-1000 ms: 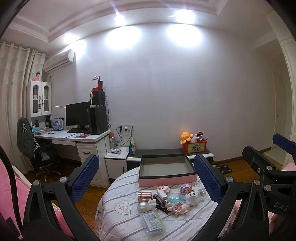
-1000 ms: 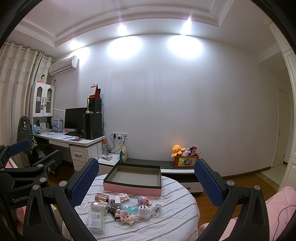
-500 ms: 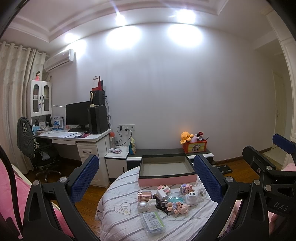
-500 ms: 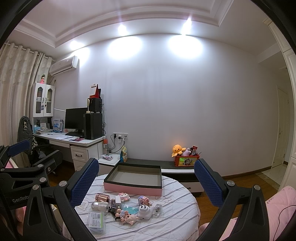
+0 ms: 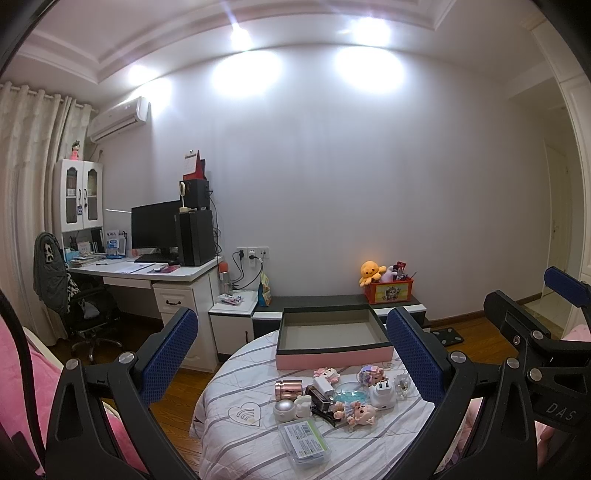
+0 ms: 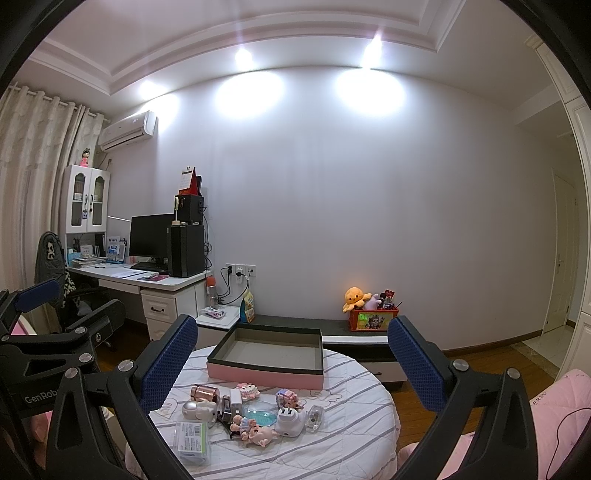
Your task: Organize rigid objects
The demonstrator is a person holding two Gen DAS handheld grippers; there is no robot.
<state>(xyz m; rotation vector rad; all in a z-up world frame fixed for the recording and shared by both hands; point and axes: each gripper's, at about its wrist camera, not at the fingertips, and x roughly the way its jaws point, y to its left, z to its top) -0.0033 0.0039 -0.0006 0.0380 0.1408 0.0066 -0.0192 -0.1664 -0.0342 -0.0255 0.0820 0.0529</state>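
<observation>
Hovering well back from the round table (image 5: 236, 439), the left gripper (image 5: 291, 354) and right gripper (image 6: 291, 360) were both spread wide and empty. Small rigid items (image 6: 255, 410) lay clustered just in front of the empty pink-sided tray (image 6: 266, 373), seemingly staged there as their destination.

Striped cloth on table (image 5: 240, 373); glossy pink metal tin (image 5: 288, 389); clear plastic case (image 5: 304, 441); wood floor (image 5: 184, 384).

Bedroom, lit by ceiling spotlights (image 5: 240, 35).
White desk (image 5: 147, 271) left, curtains (image 5: 22, 184), bare wall (image 5: 369, 184), wood floor (image 5: 476, 321).
</observation>
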